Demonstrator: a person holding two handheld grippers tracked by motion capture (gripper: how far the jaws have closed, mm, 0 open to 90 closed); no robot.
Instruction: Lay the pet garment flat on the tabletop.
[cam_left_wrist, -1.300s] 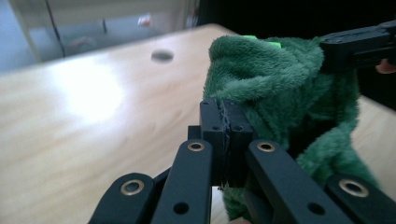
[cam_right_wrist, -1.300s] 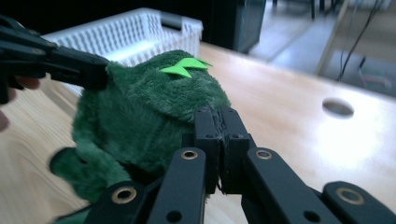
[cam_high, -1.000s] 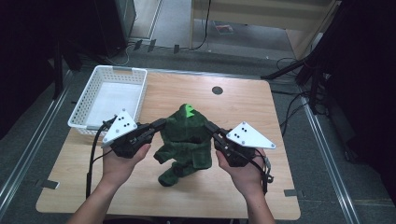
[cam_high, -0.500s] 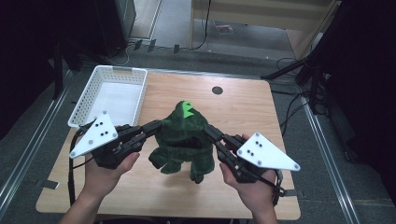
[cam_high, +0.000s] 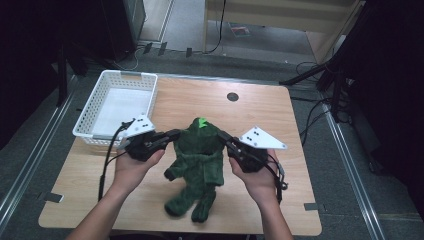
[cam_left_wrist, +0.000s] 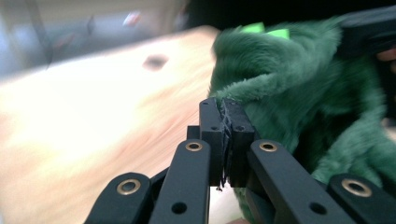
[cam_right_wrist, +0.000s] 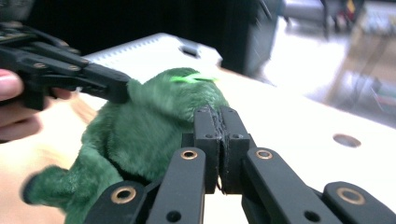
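So right now I've got the green plush garment (cam_high: 199, 160) pinched at both shoulders. Left tongs (cam_high: 175, 134) are clamped down on a bit of the fuzzy fabric at its upper left, right tongs (cam_high: 223, 136) the same on the upper right; in both gripper views the jaws sit tight together with the pile caught between them. The thing looks like a little hooded dino-style suit, bright green spikes (cam_high: 202, 121) on top. It hangs between my two grips over the middle of the table (cam_high: 260, 115), top end lifted, legs trailing down and, as far as I can tell, resting on the wood near my edge.

My read: this is the hold-it-up-and-straighten step, before laying it flat or folding. Next move needs both hands going together, keeping the shoulders level and the fabric gently taut so neither pinch slips. The white basket (cam_high: 95, 111) sits at the far left, well apart from the suit, so maybe that's where it ends up.
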